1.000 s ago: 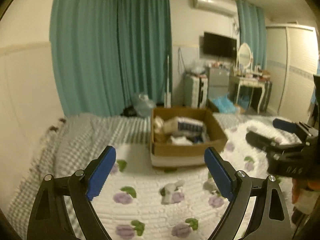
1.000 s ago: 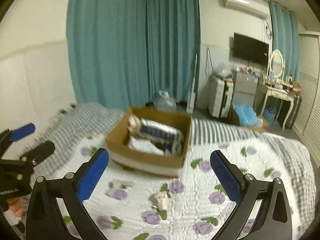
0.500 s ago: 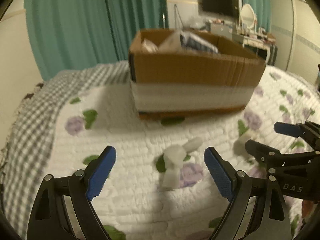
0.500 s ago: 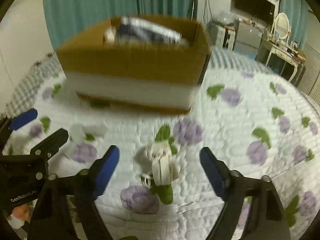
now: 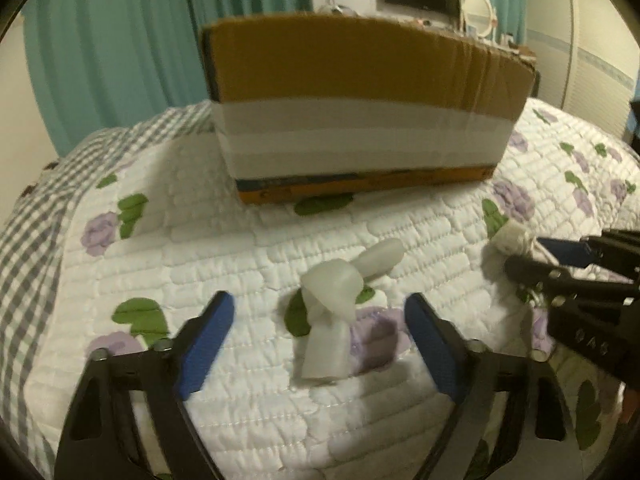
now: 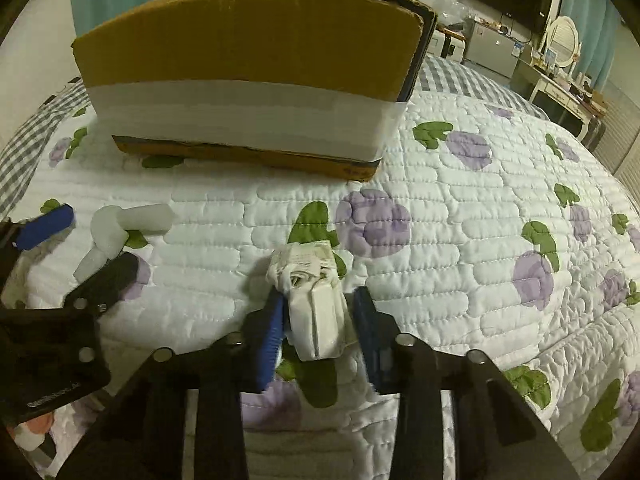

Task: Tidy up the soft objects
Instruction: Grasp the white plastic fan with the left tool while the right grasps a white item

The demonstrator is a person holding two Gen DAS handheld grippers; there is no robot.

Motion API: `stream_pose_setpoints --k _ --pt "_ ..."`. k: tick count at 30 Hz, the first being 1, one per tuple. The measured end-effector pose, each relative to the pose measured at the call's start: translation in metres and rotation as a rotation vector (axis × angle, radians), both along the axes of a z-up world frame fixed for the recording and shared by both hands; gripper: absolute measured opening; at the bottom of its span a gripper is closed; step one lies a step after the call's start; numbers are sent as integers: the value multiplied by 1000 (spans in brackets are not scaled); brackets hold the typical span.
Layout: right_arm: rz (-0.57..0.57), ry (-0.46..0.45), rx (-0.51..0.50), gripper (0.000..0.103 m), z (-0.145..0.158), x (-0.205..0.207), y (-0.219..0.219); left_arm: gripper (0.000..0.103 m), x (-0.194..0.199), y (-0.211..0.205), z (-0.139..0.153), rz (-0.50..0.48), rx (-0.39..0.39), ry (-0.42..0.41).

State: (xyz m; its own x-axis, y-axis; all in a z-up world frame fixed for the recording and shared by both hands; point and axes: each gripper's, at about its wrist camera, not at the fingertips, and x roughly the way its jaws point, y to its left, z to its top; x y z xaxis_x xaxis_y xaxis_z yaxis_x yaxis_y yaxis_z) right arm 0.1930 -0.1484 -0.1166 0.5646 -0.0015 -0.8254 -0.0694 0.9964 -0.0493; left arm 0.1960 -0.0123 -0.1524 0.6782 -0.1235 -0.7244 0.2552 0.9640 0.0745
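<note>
A white foam piece [image 5: 332, 312] lies on the quilted bed cover between the open fingers of my left gripper [image 5: 318, 340]; it also shows in the right wrist view [image 6: 116, 232]. My right gripper [image 6: 318, 332] has closed on a white wrapped soft bundle [image 6: 312, 300], which rests on the bed; the bundle also shows in the left wrist view [image 5: 510, 240]. A cardboard box [image 6: 248, 64] with a white taped band stands just behind both objects, also seen in the left wrist view [image 5: 360, 100].
The floral quilt [image 6: 460, 240] covers the bed, with a grey checked blanket [image 5: 36, 200] at the left. Teal curtains [image 5: 120, 40] hang behind. A dresser with a mirror [image 6: 564, 48] and a wall TV stand at the right.
Both grippers dropped low and moved in toward the bed. My right gripper's fingers closed from wide open onto the white bundle. My left gripper now straddles the foam piece.
</note>
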Motion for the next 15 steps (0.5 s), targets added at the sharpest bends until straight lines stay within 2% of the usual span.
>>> stream_pose_setpoints --k 1,3,4,7,15 --pt "-2 2 -2 31 0 0 -1 56 2 -1 -3 -3 2 12" --pt "-6 0 -1 29 2 -1 -1 49 3 -1 -6 -11 -1 19" --pt "-6 0 2 28 2 -1 -1 39 2 -1 -6 -21 -11 19" --pt "-7 0 20 27 5 -2 -2 27 2 1 -6 -29 -29 26" --pt "5 -47 75 26 26 -9 -8 24 -10 3 4 -40 -41 28"
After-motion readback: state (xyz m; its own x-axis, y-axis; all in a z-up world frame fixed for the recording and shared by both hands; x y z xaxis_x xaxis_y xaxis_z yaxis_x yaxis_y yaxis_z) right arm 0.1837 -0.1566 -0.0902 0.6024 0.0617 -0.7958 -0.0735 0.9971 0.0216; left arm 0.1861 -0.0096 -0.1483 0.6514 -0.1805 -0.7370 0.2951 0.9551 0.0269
